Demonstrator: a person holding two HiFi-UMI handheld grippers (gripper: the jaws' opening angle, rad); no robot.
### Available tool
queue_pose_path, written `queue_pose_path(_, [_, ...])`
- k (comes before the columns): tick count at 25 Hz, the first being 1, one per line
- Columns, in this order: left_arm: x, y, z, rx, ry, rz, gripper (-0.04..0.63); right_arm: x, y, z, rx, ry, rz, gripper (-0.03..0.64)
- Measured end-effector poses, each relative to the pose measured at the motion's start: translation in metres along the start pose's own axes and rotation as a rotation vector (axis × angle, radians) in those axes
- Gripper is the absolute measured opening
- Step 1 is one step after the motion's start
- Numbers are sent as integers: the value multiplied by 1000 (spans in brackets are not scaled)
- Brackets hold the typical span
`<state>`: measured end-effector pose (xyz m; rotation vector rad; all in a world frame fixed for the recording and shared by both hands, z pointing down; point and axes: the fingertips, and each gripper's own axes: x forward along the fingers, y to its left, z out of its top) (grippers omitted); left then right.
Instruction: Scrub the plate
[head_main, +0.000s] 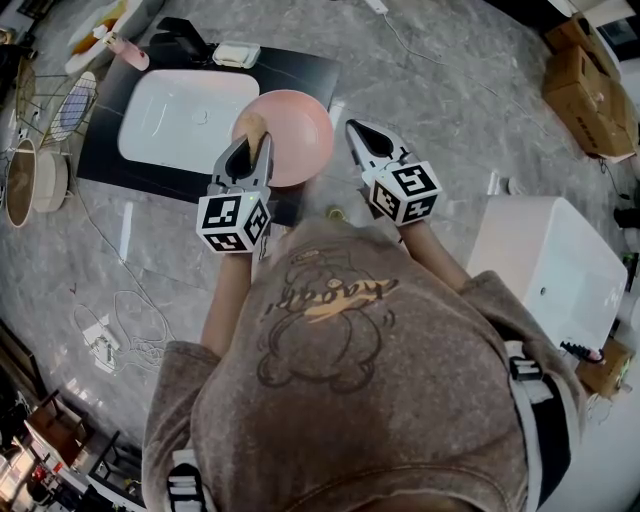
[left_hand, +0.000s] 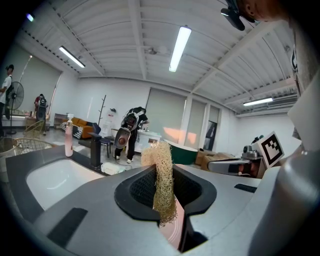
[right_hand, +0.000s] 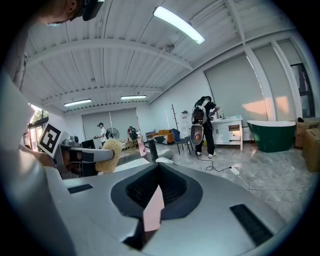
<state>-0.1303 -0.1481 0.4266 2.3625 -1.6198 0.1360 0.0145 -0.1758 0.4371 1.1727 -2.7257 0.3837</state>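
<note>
A round pink plate (head_main: 295, 140) is held in the air just right of the white sink basin (head_main: 185, 120). My right gripper (head_main: 352, 130) is shut on the plate's right rim; in the right gripper view the plate (right_hand: 152, 212) shows edge-on between the closed jaws. My left gripper (head_main: 252, 142) is shut on a tan loofah scrubber (head_main: 256, 128) that lies over the plate's left part. In the left gripper view the loofah scrubber (left_hand: 162, 182) stands up between the jaws, with the plate (left_hand: 175, 230) just behind it.
The basin sits in a black countertop (head_main: 300, 70) with a black faucet (head_main: 185, 40), a soap dish (head_main: 237, 53) and a pink bottle (head_main: 128, 52) at its far edge. A wire rack (head_main: 50, 100) stands left, a white box (head_main: 560, 265) right, cardboard boxes (head_main: 590, 90) far right.
</note>
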Motion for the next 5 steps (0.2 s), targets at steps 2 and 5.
queue_pose_path(2, [1, 1, -1, -1, 4, -3, 77, 2, 1, -1, 4, 4, 2, 0])
queue_pose_path(5, [2, 2, -2, -6, 8, -10, 77, 5, 4, -3, 7, 11, 7, 0])
